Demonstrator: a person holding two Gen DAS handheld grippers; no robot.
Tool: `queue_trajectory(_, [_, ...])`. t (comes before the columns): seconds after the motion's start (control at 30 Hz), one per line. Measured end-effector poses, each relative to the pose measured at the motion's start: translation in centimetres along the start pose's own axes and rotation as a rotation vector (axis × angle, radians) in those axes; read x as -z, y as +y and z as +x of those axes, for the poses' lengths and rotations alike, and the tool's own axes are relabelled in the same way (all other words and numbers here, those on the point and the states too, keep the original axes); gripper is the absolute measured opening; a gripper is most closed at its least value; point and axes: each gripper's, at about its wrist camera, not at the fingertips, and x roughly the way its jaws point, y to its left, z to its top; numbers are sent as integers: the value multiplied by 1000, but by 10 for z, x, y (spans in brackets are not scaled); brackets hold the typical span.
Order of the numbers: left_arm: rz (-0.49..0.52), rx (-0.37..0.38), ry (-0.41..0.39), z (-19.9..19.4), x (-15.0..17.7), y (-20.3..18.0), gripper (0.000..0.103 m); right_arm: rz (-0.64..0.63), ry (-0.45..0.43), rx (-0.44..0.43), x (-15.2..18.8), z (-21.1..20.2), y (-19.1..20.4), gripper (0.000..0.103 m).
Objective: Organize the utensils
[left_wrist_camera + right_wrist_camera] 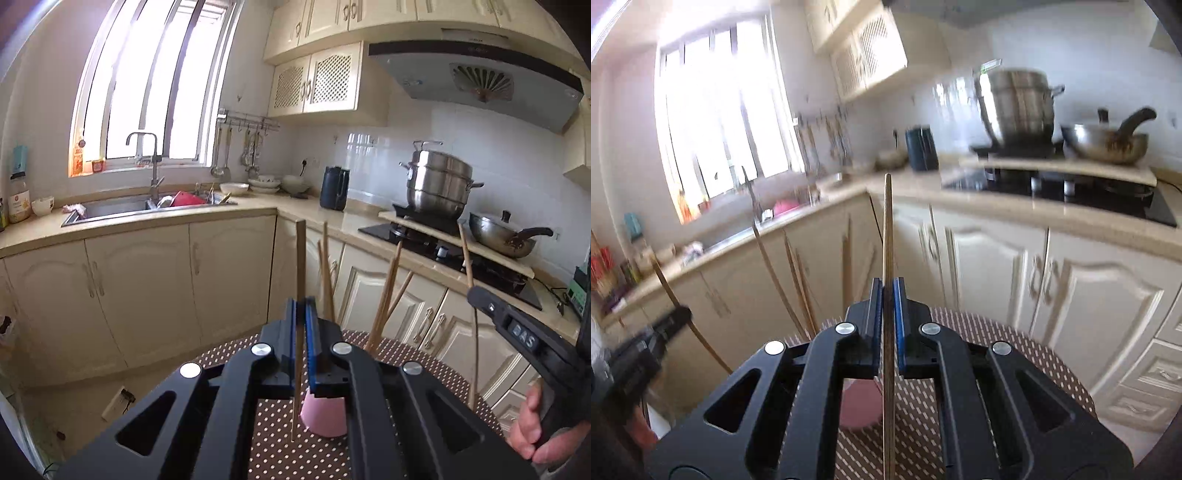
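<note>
My left gripper [300,306] is shut on one wooden chopstick [300,258], which stands upright with its tip hanging over the dotted tablecloth [280,458]. Below it sits a pink cup [325,417] with several chopsticks [384,299] leaning out of it. My right gripper [887,286] is shut on another upright chopstick [887,229], above and just right of the pink cup [858,406]. The left wrist view shows the right gripper [476,295] at the right with its chopstick [466,254]. The left gripper [679,315] appears blurred at the left of the right wrist view.
A round table with a brown dotted cloth [1015,343] stands before cream cabinets [140,288]. Behind are a sink [122,208], a dark kettle [334,188], a steel steamer pot [437,184] and a wok [502,234] on the stove. A person's hand [532,435] holds the right gripper.
</note>
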Motion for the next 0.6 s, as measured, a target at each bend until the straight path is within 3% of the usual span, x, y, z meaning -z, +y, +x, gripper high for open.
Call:
queue_trajectory(0.4, [0, 58, -128, -20, -55, -13, 5, 43, -275, 19, -22, 18, 28, 6])
queue_trajectory(0.6, [-36, 81, -97, 0, -60, -15, 5, 43, -347, -44, -22, 38, 31, 7])
